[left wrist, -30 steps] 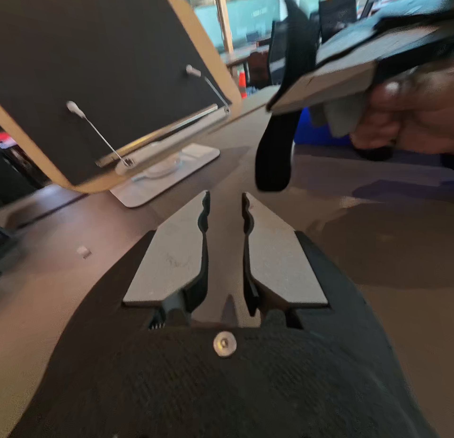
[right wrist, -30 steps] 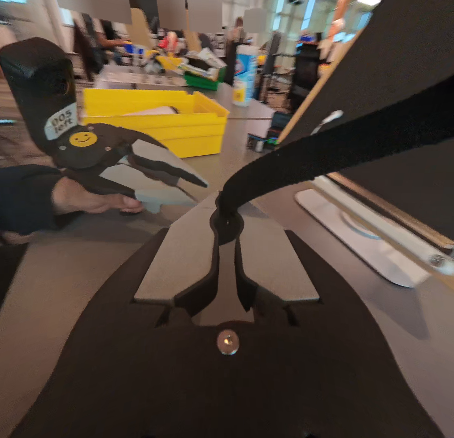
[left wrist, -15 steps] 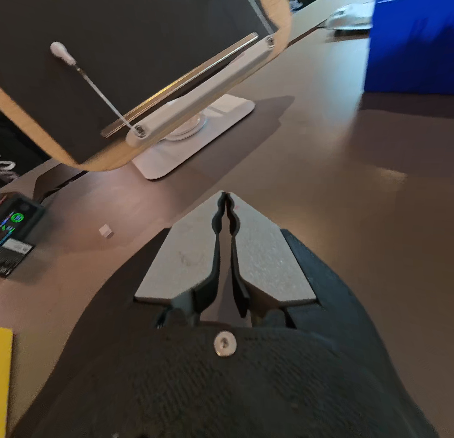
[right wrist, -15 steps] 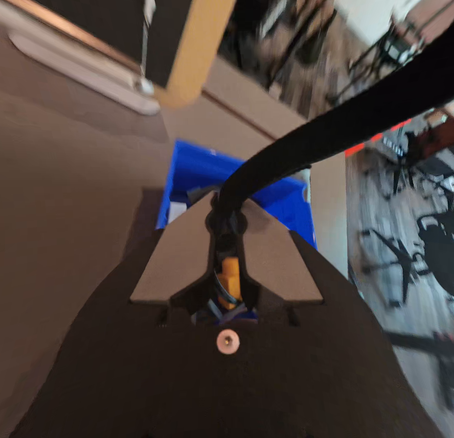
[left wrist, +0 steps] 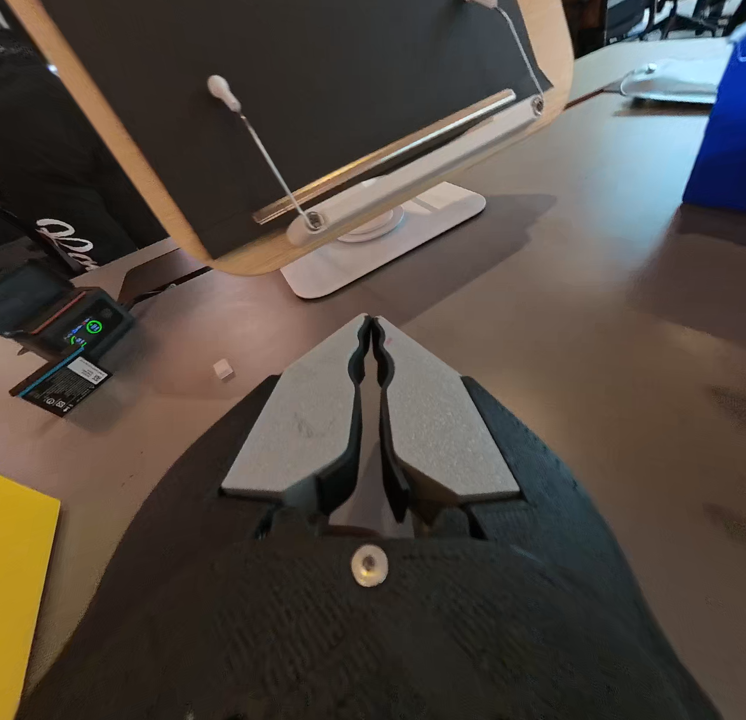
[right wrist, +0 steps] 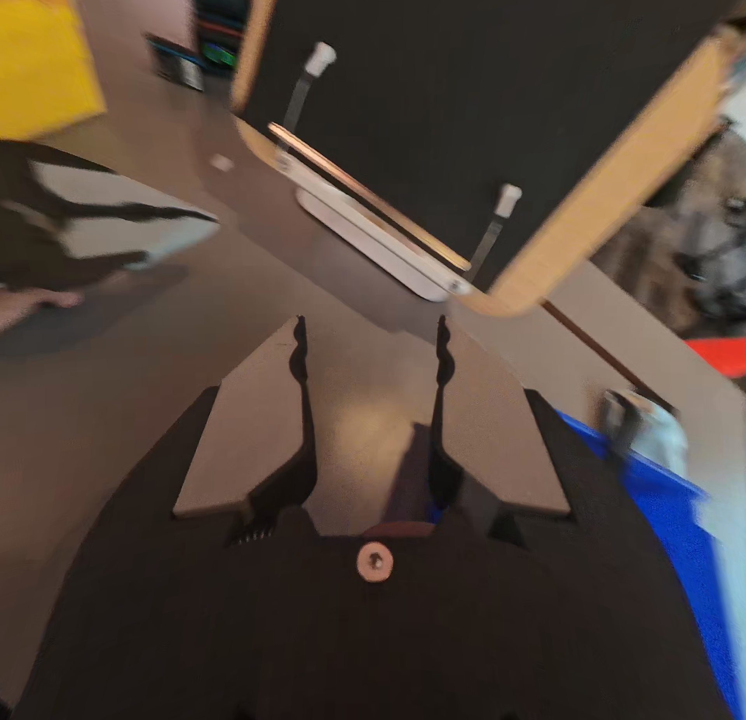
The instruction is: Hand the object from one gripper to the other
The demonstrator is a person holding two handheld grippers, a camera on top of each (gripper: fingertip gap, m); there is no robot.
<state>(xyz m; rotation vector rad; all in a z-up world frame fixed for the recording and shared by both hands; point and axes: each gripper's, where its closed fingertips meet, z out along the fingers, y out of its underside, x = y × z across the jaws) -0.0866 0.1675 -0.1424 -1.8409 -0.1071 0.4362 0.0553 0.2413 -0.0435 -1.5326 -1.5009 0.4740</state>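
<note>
In the left wrist view my left gripper (left wrist: 372, 320) is shut, its pads meeting with nothing between them, low over the brown table (left wrist: 565, 377). In the right wrist view my right gripper (right wrist: 369, 321) is wide open and empty above the table, beside the blue bin (right wrist: 666, 519). The left gripper shows blurred at the left of that view (right wrist: 121, 224), held in a hand. The black strap is in neither view.
A wood-edged black book stand (left wrist: 282, 94) on a white base (left wrist: 403, 248) stands ahead; it also shows in the right wrist view (right wrist: 444, 94). A black device with green lights (left wrist: 80, 325), a small white cube (left wrist: 223, 368) and a yellow bin (right wrist: 40, 54) lie left. Across from one pair of fingers to the other is roughly 20 cm. The small white cube (left wrist: 223, 368) lies around 15 cm away from my left fingertips. Look for it in the right wrist view (right wrist: 222, 162) too.
My right gripper held the black strap, swung over the blue bin and opened; the strap has left its grasp. My left gripper shut on air and drew back toward the stand.
</note>
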